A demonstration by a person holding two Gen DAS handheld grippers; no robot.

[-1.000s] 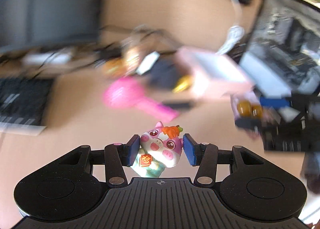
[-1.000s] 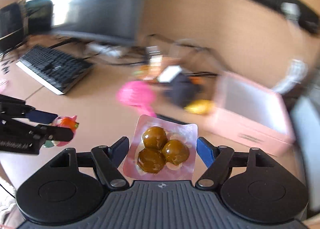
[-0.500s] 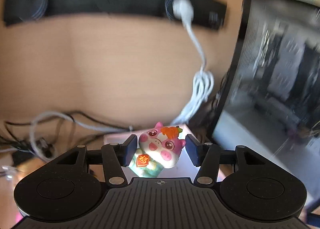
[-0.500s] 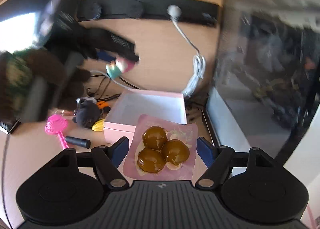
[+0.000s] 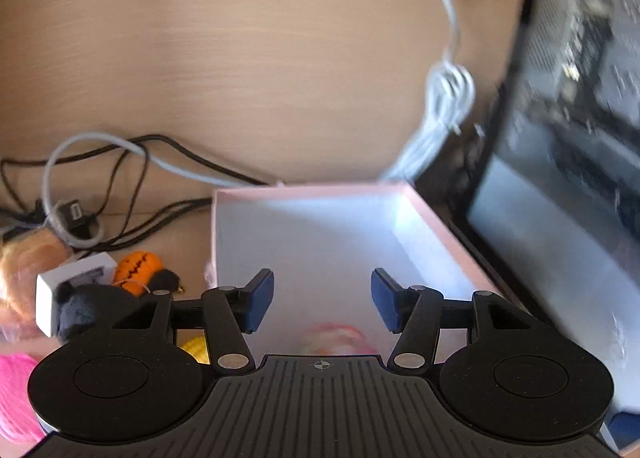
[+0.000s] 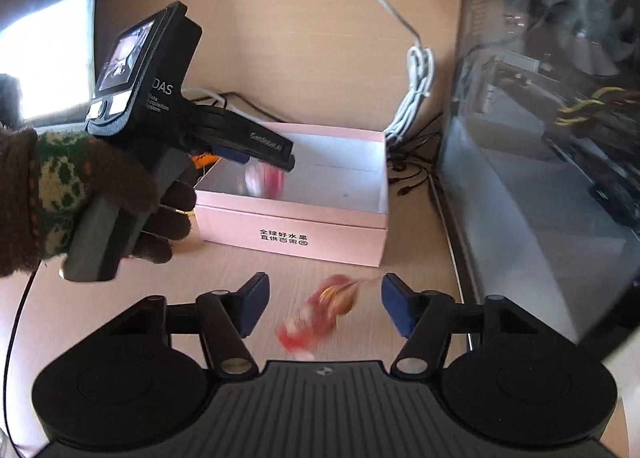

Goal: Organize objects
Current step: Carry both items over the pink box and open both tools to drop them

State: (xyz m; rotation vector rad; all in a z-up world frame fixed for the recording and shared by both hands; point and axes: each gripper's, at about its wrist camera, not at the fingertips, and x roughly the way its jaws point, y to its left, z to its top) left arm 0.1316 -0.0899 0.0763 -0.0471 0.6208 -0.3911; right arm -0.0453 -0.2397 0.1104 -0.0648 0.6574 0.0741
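An open pink box [image 5: 320,230] with a white inside stands on the desk; it also shows in the right wrist view [image 6: 296,226]. My left gripper [image 5: 322,302] is open above the box. The pink pig toy [image 5: 336,338] is a blur low inside the box, also blurred under the left gripper in the right wrist view [image 6: 262,178]. My right gripper [image 6: 324,306] is open in front of the box. The pink packet of brown balls [image 6: 320,314] is a falling blur between its fingers, short of the box.
A glass-sided computer case [image 6: 552,138] stands right of the box. Cables [image 5: 120,178] and a white cord [image 6: 416,94] lie behind it. Left of the box are an orange knit toy [image 5: 138,266], a black plush [image 5: 84,310], a white card and a pink item [image 5: 16,398].
Both grippers have opened. The pig toy has dropped from my left gripper into the box. The packet has left my right gripper and is falling in front of the box.
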